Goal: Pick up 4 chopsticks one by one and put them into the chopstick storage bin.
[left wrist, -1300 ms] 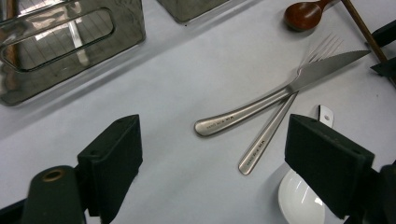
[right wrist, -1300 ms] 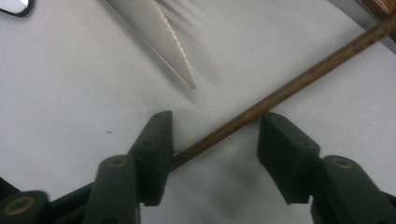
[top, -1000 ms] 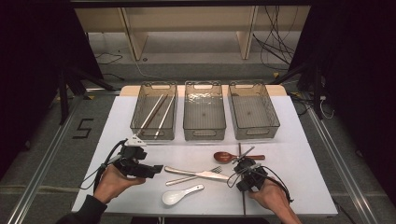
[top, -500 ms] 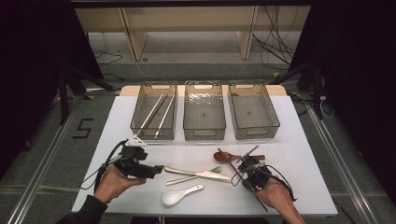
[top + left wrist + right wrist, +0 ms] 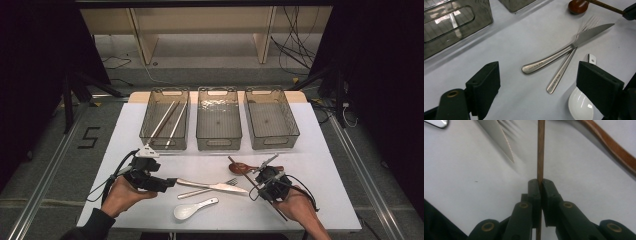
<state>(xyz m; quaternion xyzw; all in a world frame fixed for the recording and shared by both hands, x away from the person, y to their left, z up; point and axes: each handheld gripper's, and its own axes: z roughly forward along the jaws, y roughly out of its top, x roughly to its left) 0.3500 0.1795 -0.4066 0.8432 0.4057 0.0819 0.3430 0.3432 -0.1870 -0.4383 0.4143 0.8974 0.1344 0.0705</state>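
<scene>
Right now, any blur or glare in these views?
High view: even light on the table, dark surround. Left gripper view: knife sharp, highlights on it, near jaws soft. Right gripper view: brown chopstick sharp at the right gripper, knife tip and wooden spoon blurred.

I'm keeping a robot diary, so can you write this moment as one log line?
right gripper: just closed, shut on brown chopstick | left gripper: open, empty, above knife and fork | bins: left one has chopsticks
</scene>
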